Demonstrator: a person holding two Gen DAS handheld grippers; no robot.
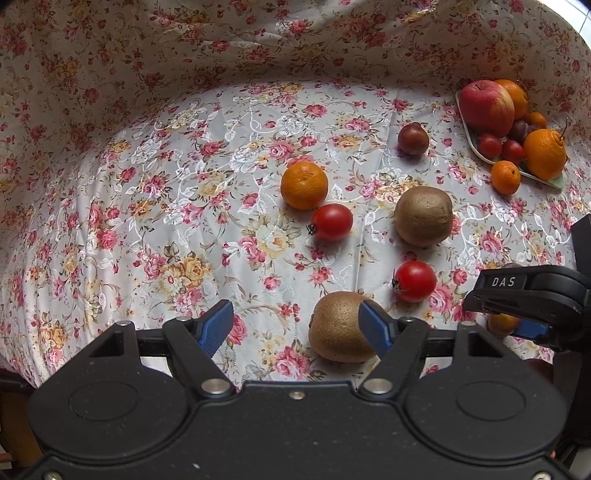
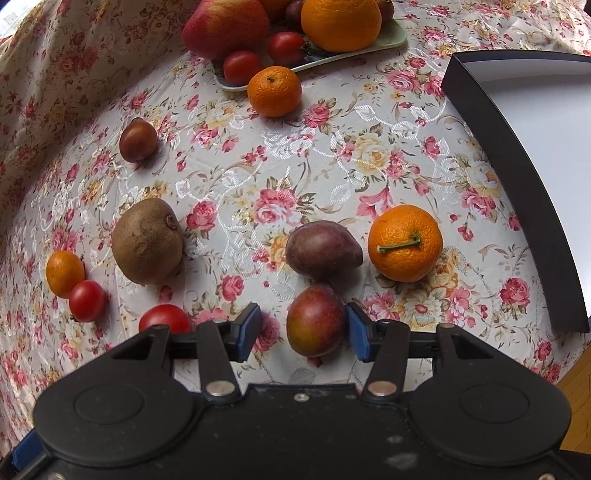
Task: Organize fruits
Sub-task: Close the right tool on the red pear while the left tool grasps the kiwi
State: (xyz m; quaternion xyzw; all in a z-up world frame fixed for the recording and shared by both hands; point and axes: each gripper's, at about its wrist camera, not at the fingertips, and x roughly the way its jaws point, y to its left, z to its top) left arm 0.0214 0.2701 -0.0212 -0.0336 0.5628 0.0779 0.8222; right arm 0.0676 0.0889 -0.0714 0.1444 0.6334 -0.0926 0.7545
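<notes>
In the right wrist view my right gripper (image 2: 303,326) is open over the floral cloth. A red-purple plum (image 2: 316,325) lies between its jaws, close to the right pad and clear of the left one. Just beyond lie a second plum (image 2: 323,245) and a stemmed mandarin (image 2: 405,243). My left gripper (image 1: 295,325) is open too, low over the cloth. A brown kiwi (image 1: 340,326) sits by its right finger, with nothing pressed on it. The right gripper's black body (image 1: 532,306) shows at the right edge of the left wrist view.
A pale green plate (image 2: 391,37) at the back holds an apple (image 2: 225,27), an orange (image 2: 340,22) and cherry tomatoes. Loose on the cloth are a kiwi (image 2: 147,240), mandarins (image 1: 304,184), tomatoes (image 1: 414,281) and a dark plum (image 2: 137,139). A black box (image 2: 517,177) stands at the right.
</notes>
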